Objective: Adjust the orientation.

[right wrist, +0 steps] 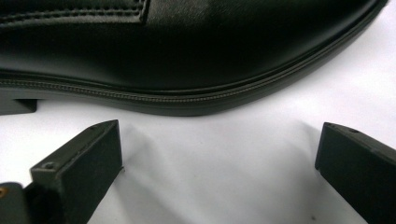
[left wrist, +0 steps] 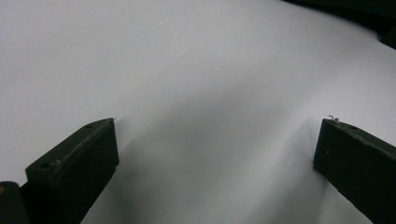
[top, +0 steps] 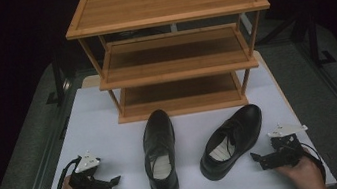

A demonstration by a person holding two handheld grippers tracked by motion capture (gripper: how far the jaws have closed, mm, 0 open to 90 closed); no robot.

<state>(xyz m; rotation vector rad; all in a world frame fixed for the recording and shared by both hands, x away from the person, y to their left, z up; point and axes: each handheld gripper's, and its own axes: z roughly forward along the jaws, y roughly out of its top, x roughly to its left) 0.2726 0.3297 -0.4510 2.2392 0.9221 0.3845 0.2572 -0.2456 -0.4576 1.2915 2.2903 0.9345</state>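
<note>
STATUS: both black dress shoes are sitting on the white table (top: 108,113), lower centre, before the wooden rack (top: 172,48) | left shoe (top: 160,151), right shoe (top: 231,140) | left gripper (top: 111,182) is standing spread, empty | right gripper (top: 258,159) is standing spread beside right shoe | REMAINING: both shoes are awaiting shelving.

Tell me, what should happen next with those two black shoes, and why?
Probably the right claw should ease forward and close on the right shoe. Its jaws stand open with the shoe's side just ahead, not yet touched, and the wooden rack behind is bare. The left claw is open over bare table.
</note>
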